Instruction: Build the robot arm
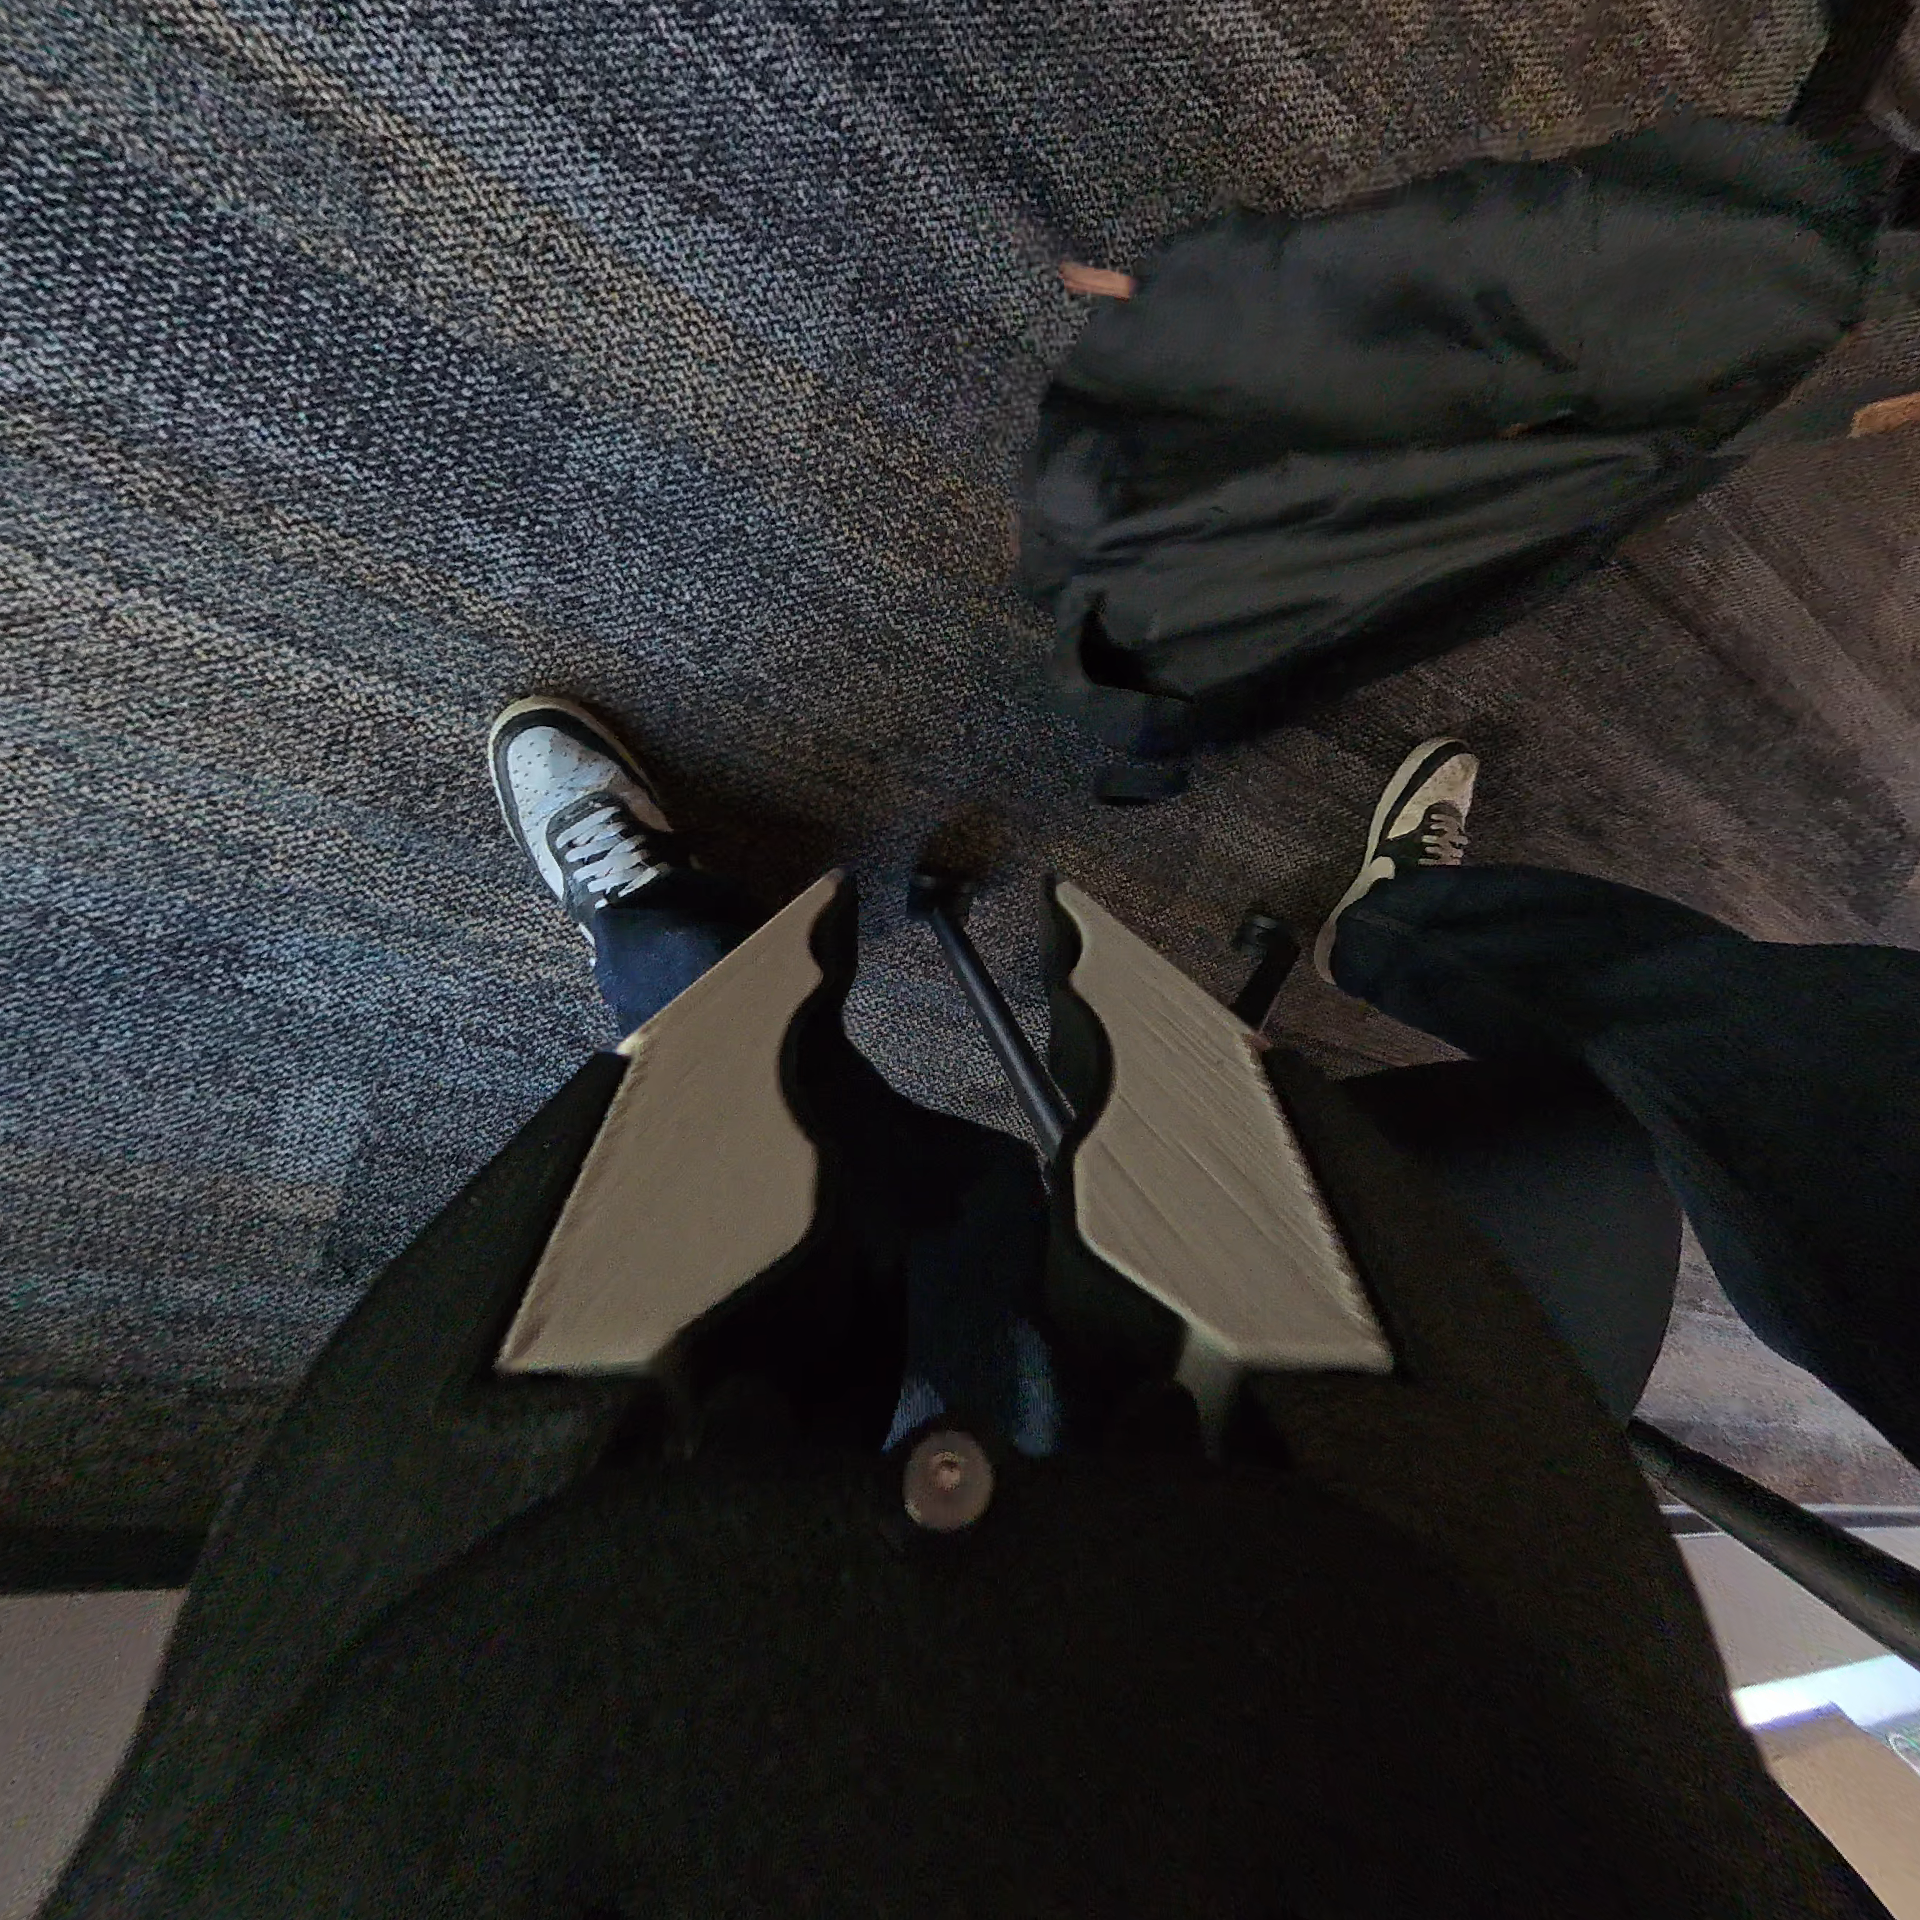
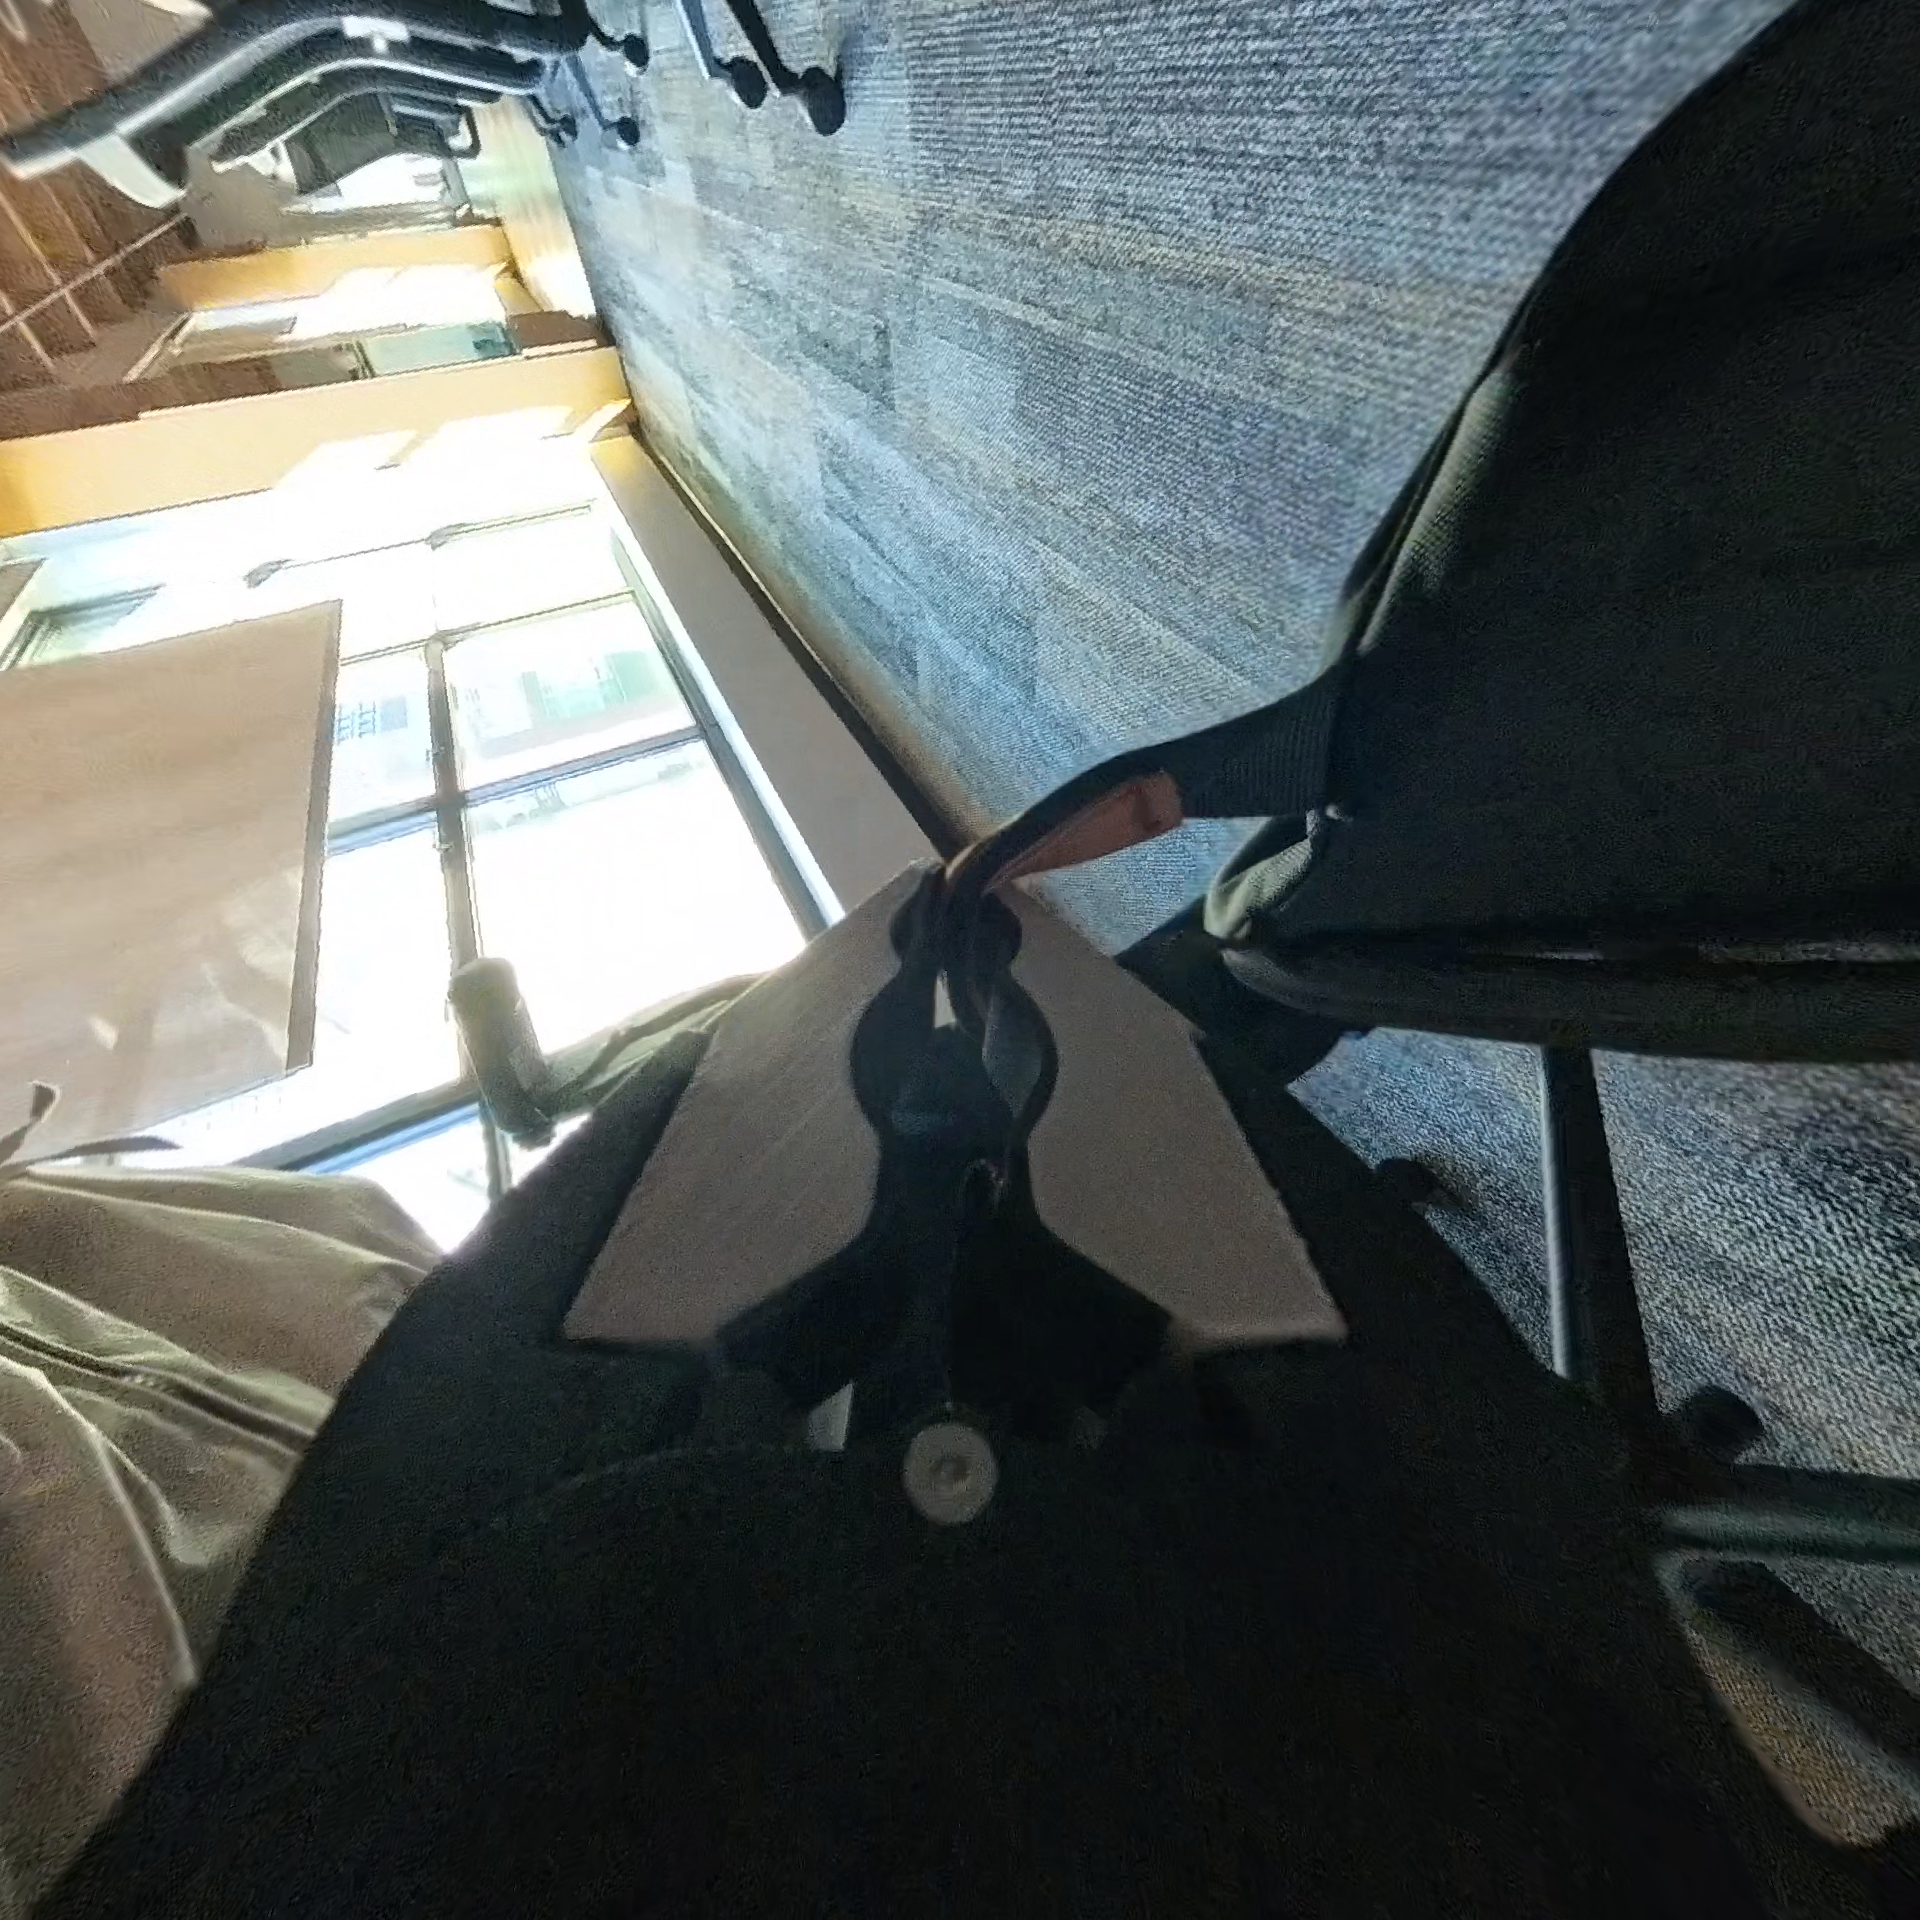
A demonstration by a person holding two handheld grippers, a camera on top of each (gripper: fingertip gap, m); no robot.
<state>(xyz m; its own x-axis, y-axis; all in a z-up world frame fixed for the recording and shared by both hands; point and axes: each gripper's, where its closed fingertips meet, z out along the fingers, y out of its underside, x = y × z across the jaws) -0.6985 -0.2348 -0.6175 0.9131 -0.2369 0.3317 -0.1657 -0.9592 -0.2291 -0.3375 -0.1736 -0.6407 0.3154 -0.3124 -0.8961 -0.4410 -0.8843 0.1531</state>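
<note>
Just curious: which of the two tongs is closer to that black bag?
Right. The right tongs are shut on a strap of the black bag; the left tongs hang open over the carpet, apart from it.

Two black-and-white sneakers stand on the carpet, one to the left and one to the right. One black backpack lies on the carpet above them. Two thin black rods show, one between the two beige fingers and one beside the right sneaker. The right wrist view shows one dark strap and one pale grey jacket.
</note>
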